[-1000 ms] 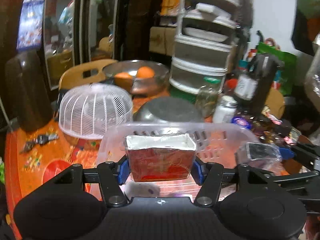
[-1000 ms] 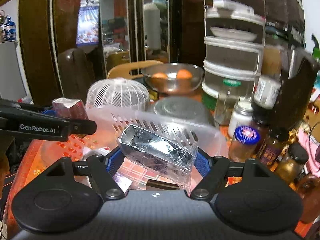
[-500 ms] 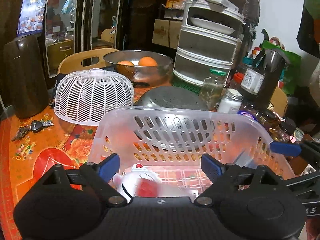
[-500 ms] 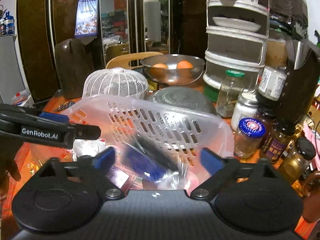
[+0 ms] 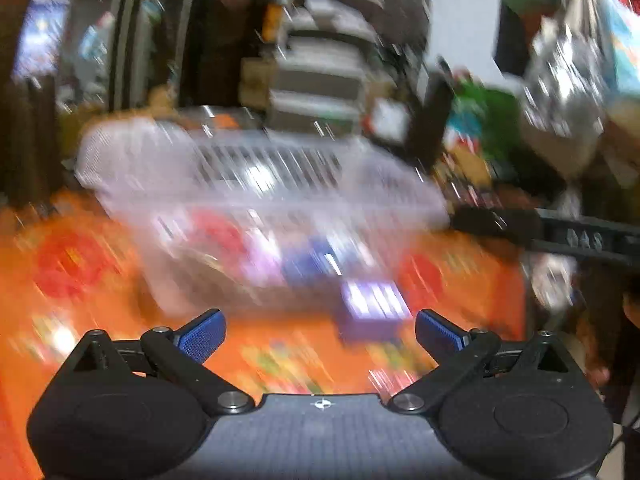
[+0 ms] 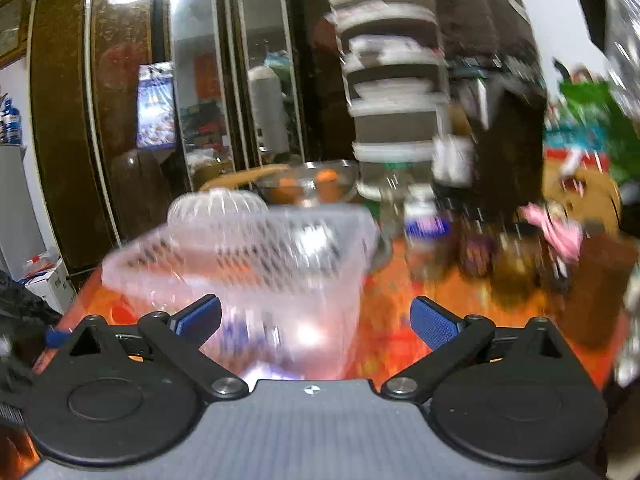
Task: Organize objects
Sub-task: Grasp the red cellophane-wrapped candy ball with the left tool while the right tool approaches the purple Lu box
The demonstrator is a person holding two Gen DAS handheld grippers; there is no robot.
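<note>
Both views are blurred by motion. A clear slotted plastic basket (image 5: 272,196) stands on the orange patterned table and holds several blurred items, red, white and blue. It also shows in the right wrist view (image 6: 256,256). A small purple-blue box (image 5: 372,308) lies on the table just in front of the basket. My left gripper (image 5: 318,334) is open and empty, a short way before the box. My right gripper (image 6: 316,316) is open and empty in front of the basket. The right gripper's arm (image 5: 560,232) reaches in from the right.
A white mesh dome cover (image 6: 218,204) and a metal bowl with oranges (image 6: 308,184) stand behind the basket. A stack of grey trays (image 6: 396,104), a dark jug (image 6: 496,120) and several jars (image 6: 424,228) crowd the right side. Dark cabinets stand at the back.
Both grippers let their items drop into the basket, the red carton and the wrapped dark box, then opened and drew back and away from the basket. Both cameras now move fast.
</note>
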